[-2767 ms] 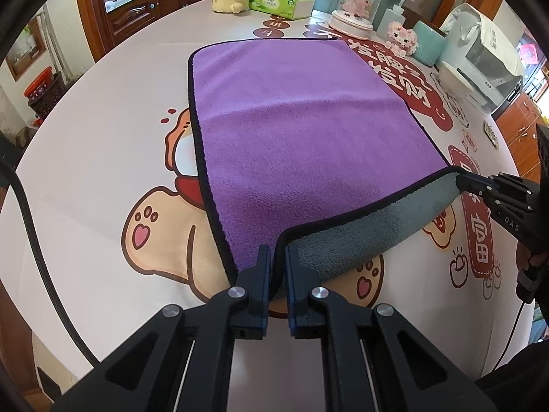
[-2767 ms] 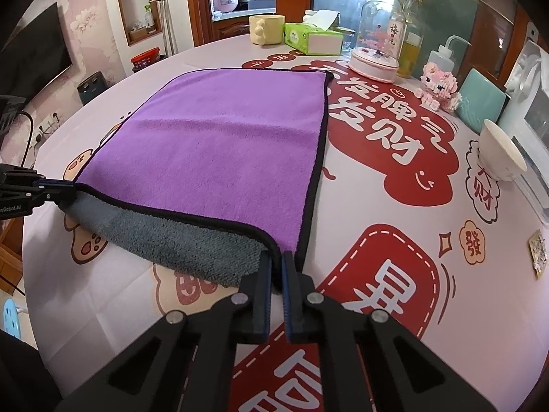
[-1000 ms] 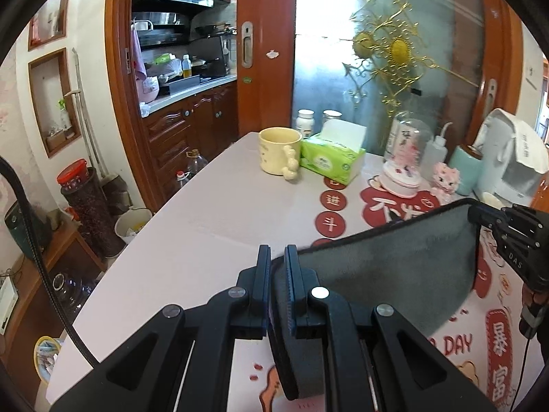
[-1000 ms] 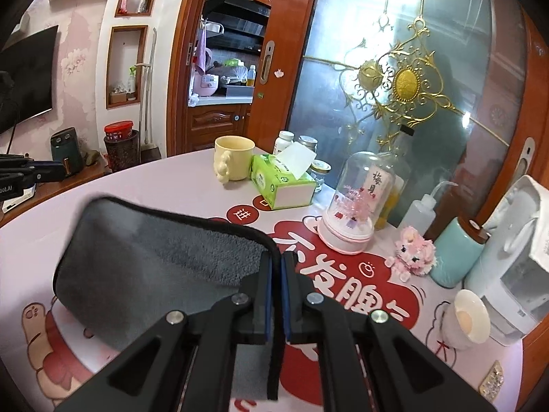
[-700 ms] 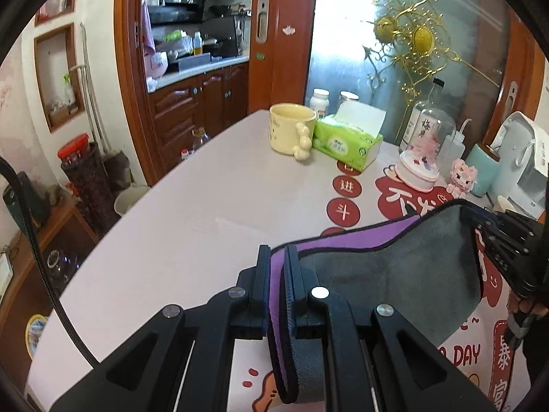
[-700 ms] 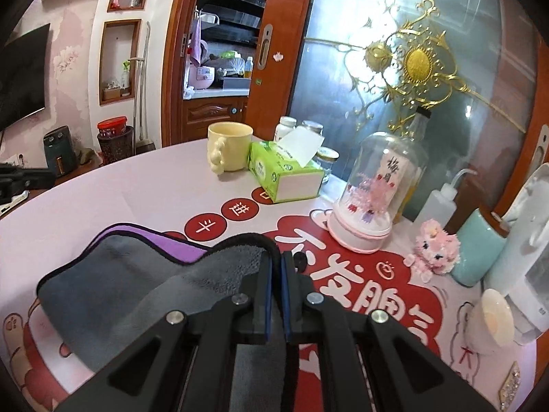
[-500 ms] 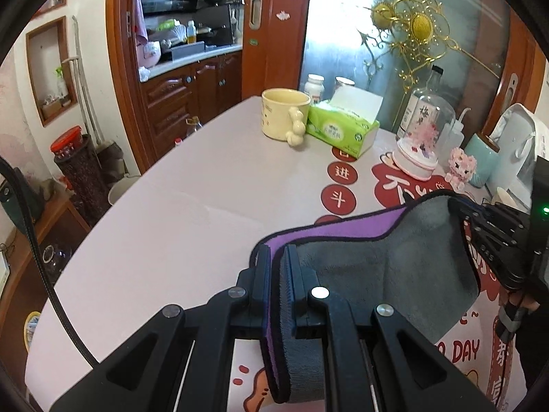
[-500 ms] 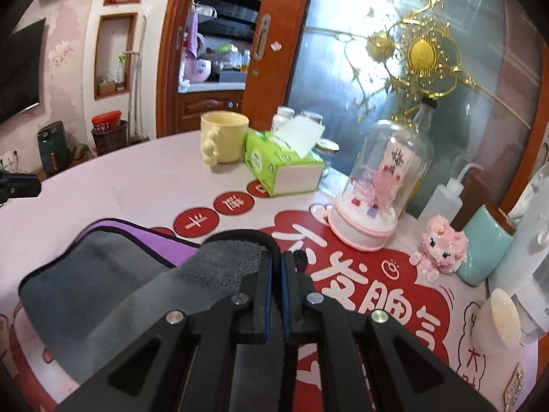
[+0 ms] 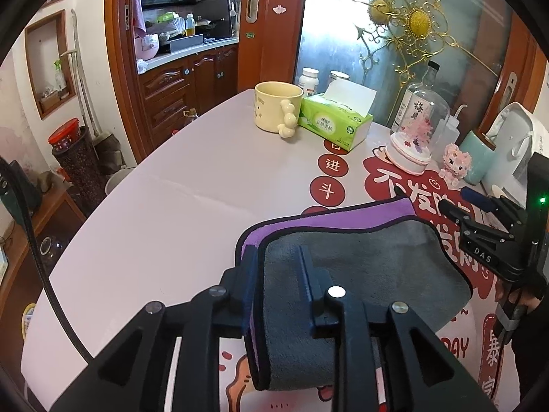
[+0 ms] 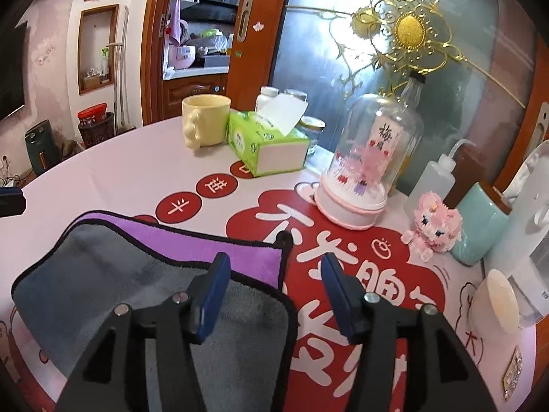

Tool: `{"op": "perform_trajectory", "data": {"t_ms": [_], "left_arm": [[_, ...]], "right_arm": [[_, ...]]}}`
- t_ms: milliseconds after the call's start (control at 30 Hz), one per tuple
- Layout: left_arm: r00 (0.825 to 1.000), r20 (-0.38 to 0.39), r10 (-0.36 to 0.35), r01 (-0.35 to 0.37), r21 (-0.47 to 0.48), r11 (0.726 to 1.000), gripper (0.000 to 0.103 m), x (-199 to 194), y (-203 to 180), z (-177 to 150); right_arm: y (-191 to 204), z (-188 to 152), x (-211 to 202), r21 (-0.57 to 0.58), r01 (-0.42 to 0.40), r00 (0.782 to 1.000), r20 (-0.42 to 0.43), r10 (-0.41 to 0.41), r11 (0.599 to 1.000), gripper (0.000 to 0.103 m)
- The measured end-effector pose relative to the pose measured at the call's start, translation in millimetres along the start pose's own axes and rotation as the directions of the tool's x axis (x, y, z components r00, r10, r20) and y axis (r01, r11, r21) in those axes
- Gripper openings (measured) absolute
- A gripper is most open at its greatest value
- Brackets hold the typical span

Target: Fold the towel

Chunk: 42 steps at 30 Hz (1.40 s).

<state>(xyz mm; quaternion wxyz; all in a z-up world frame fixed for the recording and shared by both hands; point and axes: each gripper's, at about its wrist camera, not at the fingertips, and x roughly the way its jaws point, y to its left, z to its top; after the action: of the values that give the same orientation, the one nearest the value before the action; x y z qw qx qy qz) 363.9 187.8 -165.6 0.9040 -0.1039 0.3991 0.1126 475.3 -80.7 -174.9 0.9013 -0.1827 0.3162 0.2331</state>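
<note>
The towel [image 9: 360,261] lies folded in half on the table, grey side up, with a strip of its purple side showing along the far edge; it also shows in the right wrist view [image 10: 113,281]. My left gripper [image 9: 274,261] is open, its fingers on either side of the towel's left corner, which lies loose between them. My right gripper [image 10: 272,271] is open wide over the towel's right corner and holds nothing. It also shows at the right of the left wrist view [image 9: 480,216].
At the far side of the table [image 9: 171,199] stand a yellow mug [image 9: 278,111], a green tissue box [image 9: 334,123], a glass dome ornament [image 10: 367,168], a pink toy figure [image 10: 434,226], a squeeze bottle [image 10: 435,180], a teal cup [image 10: 480,230] and a white appliance [image 9: 518,151].
Both grippers carried the near edge over to the far edge, lowered it onto the table, and have opened and let go of the corners.
</note>
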Motion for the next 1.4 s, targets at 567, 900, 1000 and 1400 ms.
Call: {"op": "perform_trajectory", "data": {"t_ms": [567, 900, 1000, 1400], "left_arm": [[0.996, 0.085, -0.019, 0.018, 0.012, 1.0, 0.053, -112, 2, -18], [0.989, 0.083, -0.126, 0.119, 0.087, 0.989, 0.063, -194, 18, -73], [0.98, 0.064, -0.186, 0.179, 0.109, 0.978, 0.082, -218, 24, -91], [0.961, -0.082, -0.264, 0.276, 0.229, 0.934, 0.085, -276, 17, -193]], "right_arm": [[-13, -14, -134, 0.168, 0.078, 0.995, 0.045, -0.087, 0.983, 0.073], [26, -73, -246, 0.29, 0.191, 0.98, -0.012, -0.196, 0.938, 0.082], [47, -101, -284, 0.339, 0.231, 0.972, -0.048, -0.229, 0.912, 0.087], [124, -204, -372, 0.487, 0.318, 0.942, -0.257, -0.214, 0.813, 0.095]]}}
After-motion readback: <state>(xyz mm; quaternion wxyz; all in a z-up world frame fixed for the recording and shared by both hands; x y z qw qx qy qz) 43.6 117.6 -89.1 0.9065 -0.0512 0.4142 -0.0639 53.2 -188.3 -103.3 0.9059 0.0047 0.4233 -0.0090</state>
